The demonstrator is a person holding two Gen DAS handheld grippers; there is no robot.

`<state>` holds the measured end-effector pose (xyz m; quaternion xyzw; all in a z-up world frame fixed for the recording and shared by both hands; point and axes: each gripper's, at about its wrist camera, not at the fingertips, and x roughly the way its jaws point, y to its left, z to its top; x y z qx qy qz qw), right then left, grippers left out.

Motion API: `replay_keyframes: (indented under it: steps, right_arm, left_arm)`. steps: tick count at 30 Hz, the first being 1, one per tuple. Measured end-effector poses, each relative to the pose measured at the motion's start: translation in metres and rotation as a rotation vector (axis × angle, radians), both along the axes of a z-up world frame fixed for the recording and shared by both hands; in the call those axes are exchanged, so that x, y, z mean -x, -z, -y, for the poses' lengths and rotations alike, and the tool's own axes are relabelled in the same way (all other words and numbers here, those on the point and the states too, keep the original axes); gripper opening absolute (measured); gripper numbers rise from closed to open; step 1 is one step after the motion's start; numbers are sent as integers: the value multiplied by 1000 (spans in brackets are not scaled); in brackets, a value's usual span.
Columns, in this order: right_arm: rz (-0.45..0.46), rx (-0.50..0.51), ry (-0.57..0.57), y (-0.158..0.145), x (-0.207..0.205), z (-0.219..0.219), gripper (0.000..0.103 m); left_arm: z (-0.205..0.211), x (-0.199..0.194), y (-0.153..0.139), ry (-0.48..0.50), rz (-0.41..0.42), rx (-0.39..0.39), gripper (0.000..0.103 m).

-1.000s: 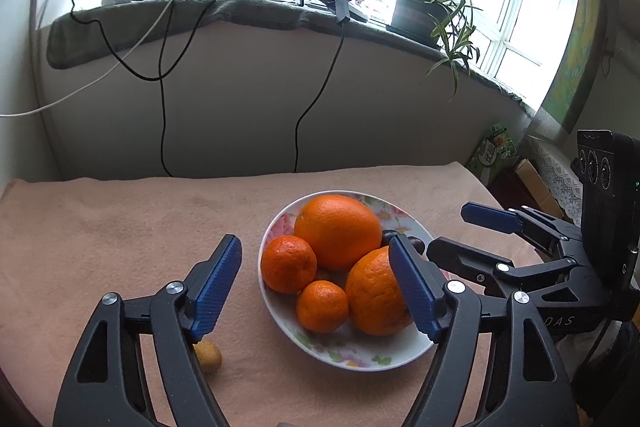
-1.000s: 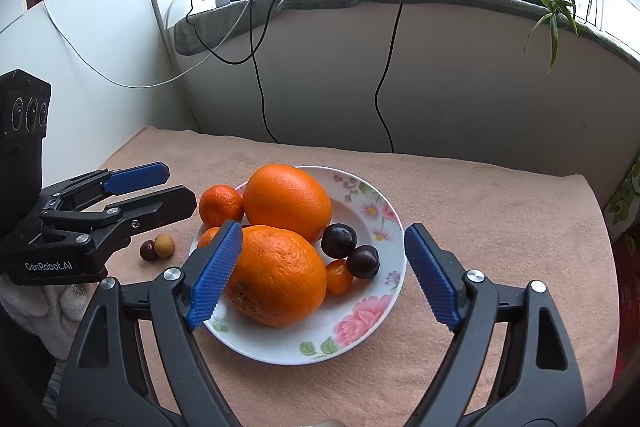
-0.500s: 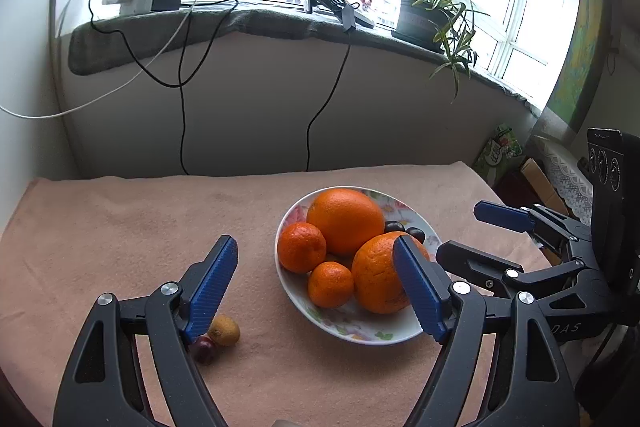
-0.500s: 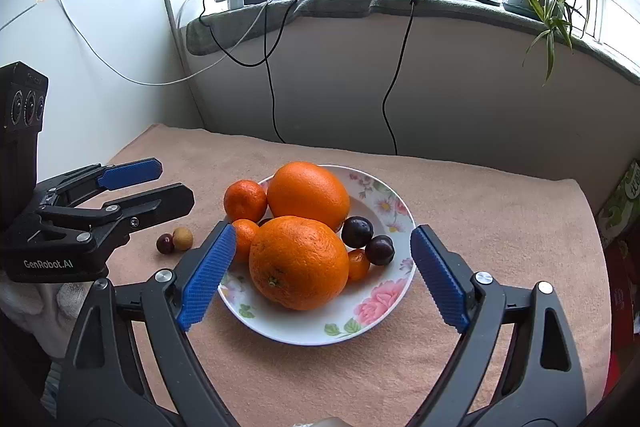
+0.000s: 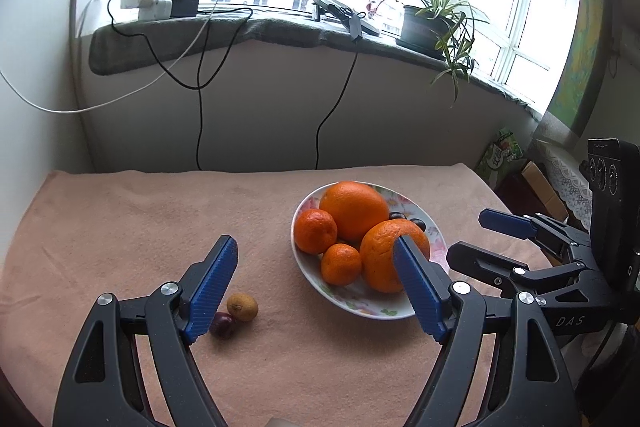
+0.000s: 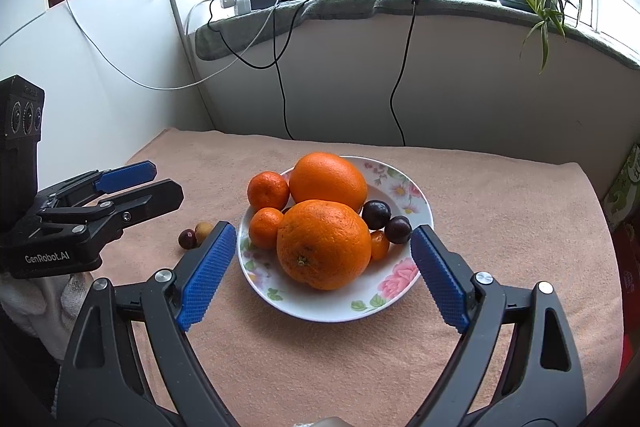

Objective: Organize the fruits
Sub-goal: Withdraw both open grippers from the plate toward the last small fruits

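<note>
Since a second ago both grippers have drawn back from the plate, so the fruit sits smaller in each view and the two small fruits lying loose on the cloth now show in full beside the left gripper's finger instead of half hidden behind it. The table is covered edge to edge with a peach-pink fleecy cloth; behind its far edge rises a white wall under a grey-padded windowsill carrying white chargers, trailing black and white cables and a potted spider plant before a bright bay window. The floral plate stands toward the right of the table, holding two large oranges, two mandarins, two dark plums and a small orange fruit tucked beside the front orange. Off the plate, near its left side and well in from the table's front edge, a yellowish-brown small fruit lies touching a dark red one. The left gripper hovers above the cloth with its blue pads wide apart, clasping nothing, the loose fruits just by its left finger. The right gripper likewise gapes wide in front of the plate, its pads to either side of it in the view, holding nothing.
</note>
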<state>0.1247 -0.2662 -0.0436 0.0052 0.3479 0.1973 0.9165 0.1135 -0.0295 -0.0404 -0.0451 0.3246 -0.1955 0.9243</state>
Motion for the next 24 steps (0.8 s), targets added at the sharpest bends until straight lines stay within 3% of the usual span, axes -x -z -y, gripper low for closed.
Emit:
replay_keyframes:
  steps: [15, 24]
  right_arm:
    - [-12, -45, -83, 9, 35, -25, 91]
    - [-11, -76, -102, 18, 55, -42, 91]
  left_arm:
    - [-63, 47, 39, -116, -83, 40, 80]
    - [-79, 72, 51, -154, -84, 42, 79]
